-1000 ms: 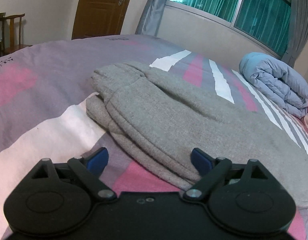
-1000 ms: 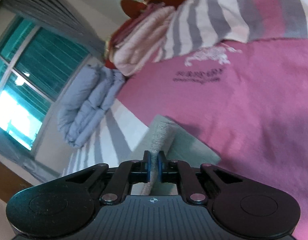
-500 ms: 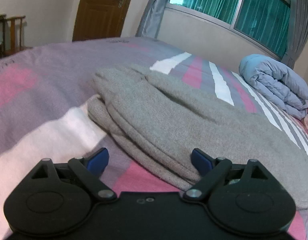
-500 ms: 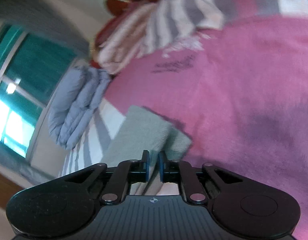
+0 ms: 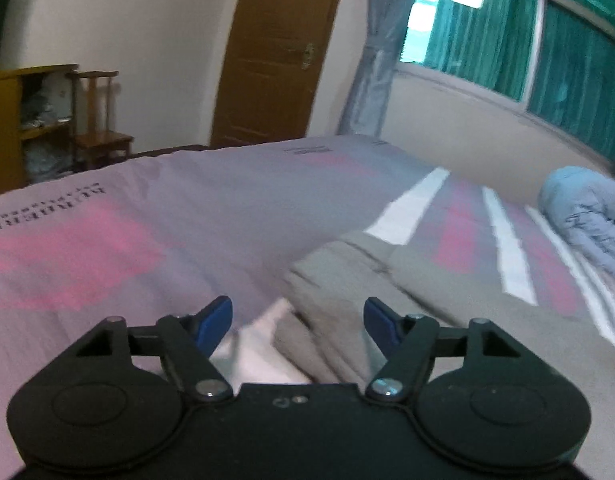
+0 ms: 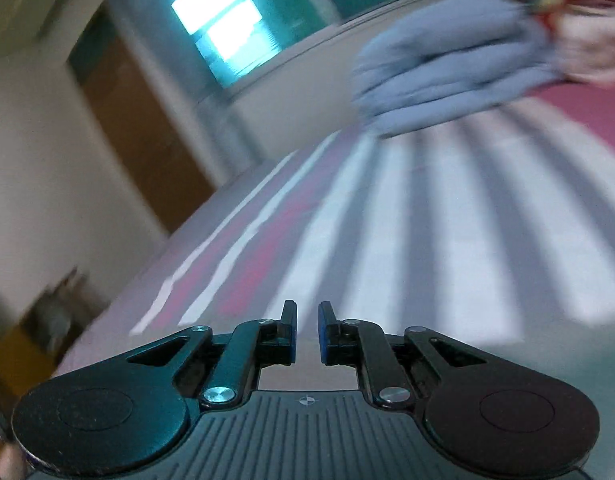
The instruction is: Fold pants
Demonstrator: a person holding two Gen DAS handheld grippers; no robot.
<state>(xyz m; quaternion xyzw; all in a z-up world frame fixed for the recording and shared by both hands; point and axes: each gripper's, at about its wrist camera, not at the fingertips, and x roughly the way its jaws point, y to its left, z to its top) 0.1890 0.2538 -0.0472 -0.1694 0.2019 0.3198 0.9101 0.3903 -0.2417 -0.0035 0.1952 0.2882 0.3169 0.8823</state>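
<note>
Here, left gripper [image 5: 297, 322]: jaws closing, nothing clamped, grey pants [image 5: 387, 292] below.
Right gripper [image 6: 307, 334]: narrowly parted, empty, seen above striped bedspread [image 6: 407, 220].

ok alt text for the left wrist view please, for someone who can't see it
The left tool, its blue-padded jaws closing with nothing pinched between them, points over folded grey pants lying on a pink, grey and white striped bedspread. A rolled blue quilt lies at the right edge under a teal-curtained window, with a brown door and wooden chair behind the bed.
</note>
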